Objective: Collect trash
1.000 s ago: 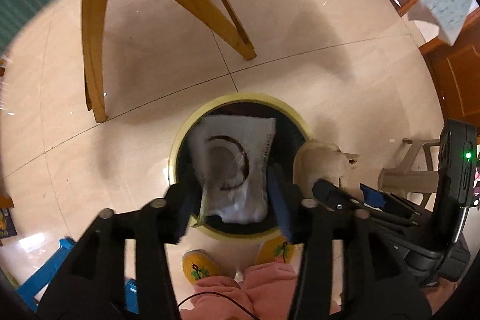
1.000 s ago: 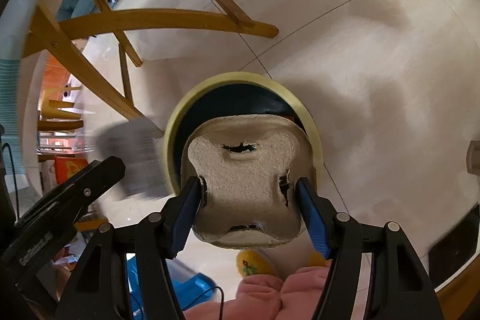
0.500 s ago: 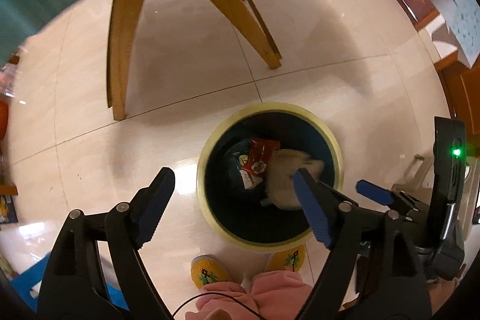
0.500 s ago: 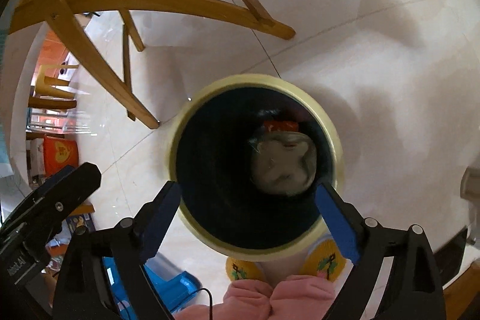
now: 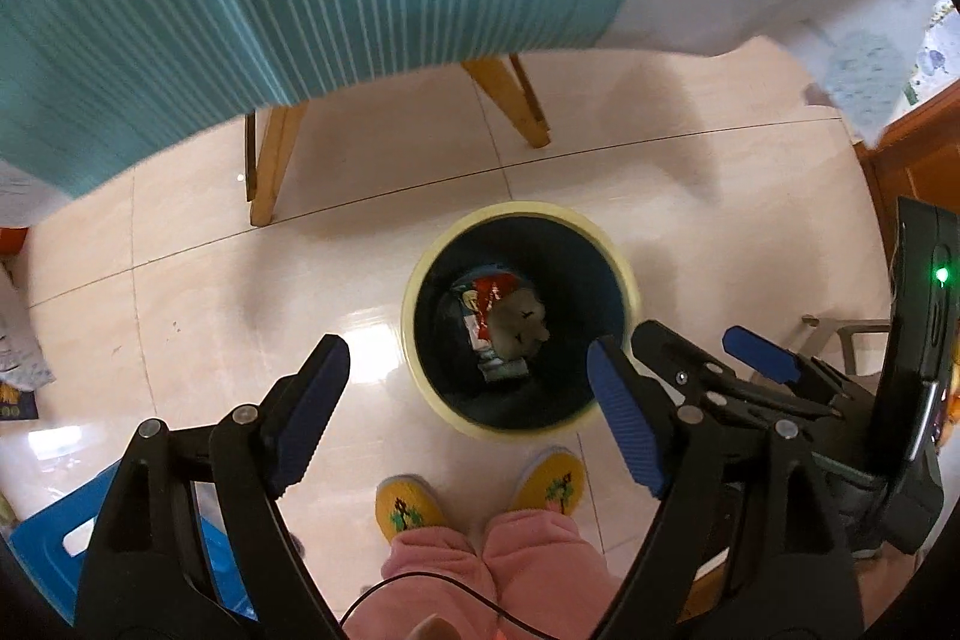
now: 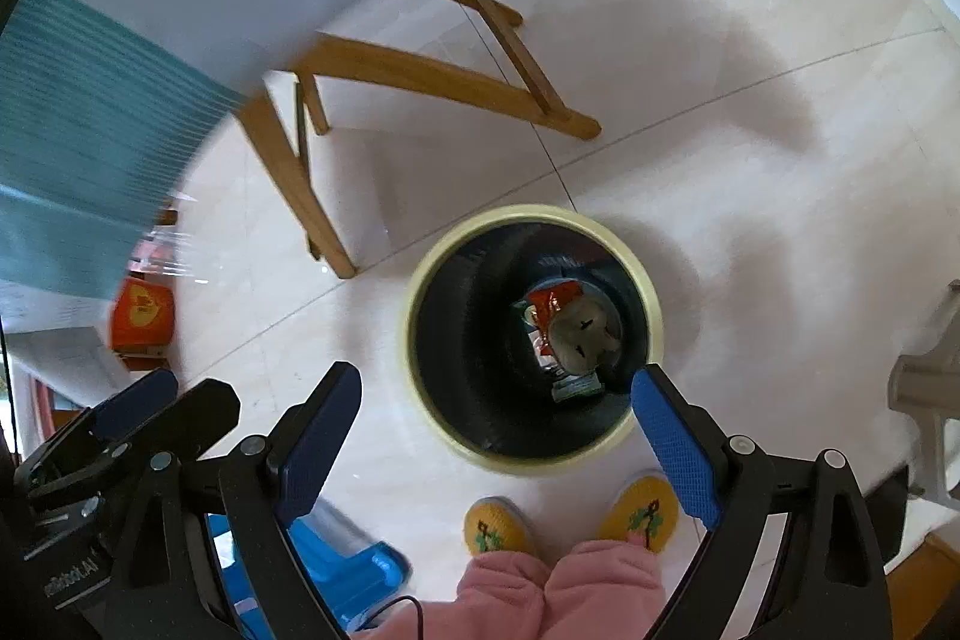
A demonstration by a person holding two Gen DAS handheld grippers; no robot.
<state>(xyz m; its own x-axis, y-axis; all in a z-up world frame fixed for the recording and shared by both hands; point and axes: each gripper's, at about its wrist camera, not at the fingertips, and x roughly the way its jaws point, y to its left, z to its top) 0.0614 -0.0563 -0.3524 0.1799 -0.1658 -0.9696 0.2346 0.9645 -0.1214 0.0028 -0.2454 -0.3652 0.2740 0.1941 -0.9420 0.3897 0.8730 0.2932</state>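
Right, both tongs spread wide and empty, left tongs point(image 5: 462, 400) and right tongs point(image 6: 498, 436), above the yellow slippers point(image 6: 639, 511); beyond, the bin point(image 6: 651, 304) on the floor holds the cardboard piece point(image 6: 585, 334) and wrappers point(image 5: 489, 304).

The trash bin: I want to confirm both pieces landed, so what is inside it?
At the bottom of the trash bin lies a grey pulp cup carrier on a red snack wrapper and other packaging. Whatever lies beneath them is covered.
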